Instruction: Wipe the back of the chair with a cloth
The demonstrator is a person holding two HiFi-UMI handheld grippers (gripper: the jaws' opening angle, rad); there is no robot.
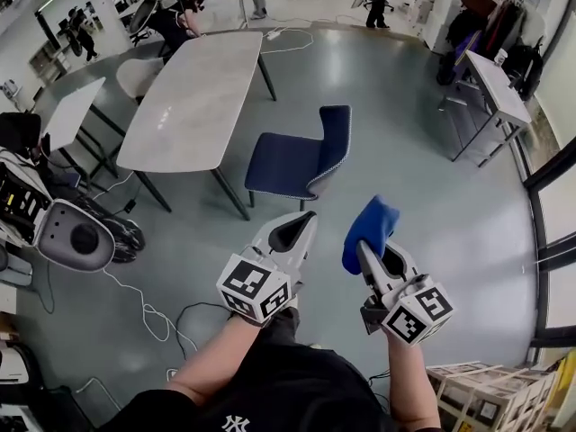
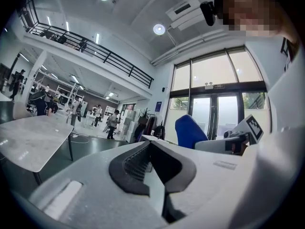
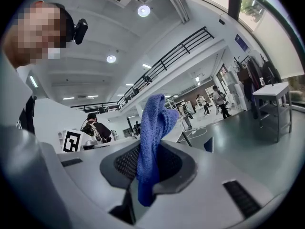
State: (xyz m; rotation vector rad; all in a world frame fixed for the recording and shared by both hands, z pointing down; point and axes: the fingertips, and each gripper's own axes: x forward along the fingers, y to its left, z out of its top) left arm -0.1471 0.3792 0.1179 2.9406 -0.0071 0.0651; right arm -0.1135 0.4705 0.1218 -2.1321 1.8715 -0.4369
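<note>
A blue chair (image 1: 301, 158) stands on the grey floor beside a pale table, its back (image 1: 335, 140) toward the right. Both grippers are held well short of it, raised above the floor. My right gripper (image 1: 364, 241) is shut on a blue cloth (image 1: 370, 228), which sticks up from between the jaws as a bunched fold (image 3: 152, 142). My left gripper (image 1: 292, 230) is shut with nothing in it, its jaws meeting along a line (image 2: 151, 149). In the left gripper view the blue cloth (image 2: 190, 131) shows to the right.
A long pale table (image 1: 193, 97) stands left of the chair, a smaller white table (image 1: 498, 88) far right. Cables (image 1: 148, 313) trail across the floor at the left beside a grey machine (image 1: 63, 232). Cardboard boxes (image 1: 490, 394) sit at the bottom right. People stand far off.
</note>
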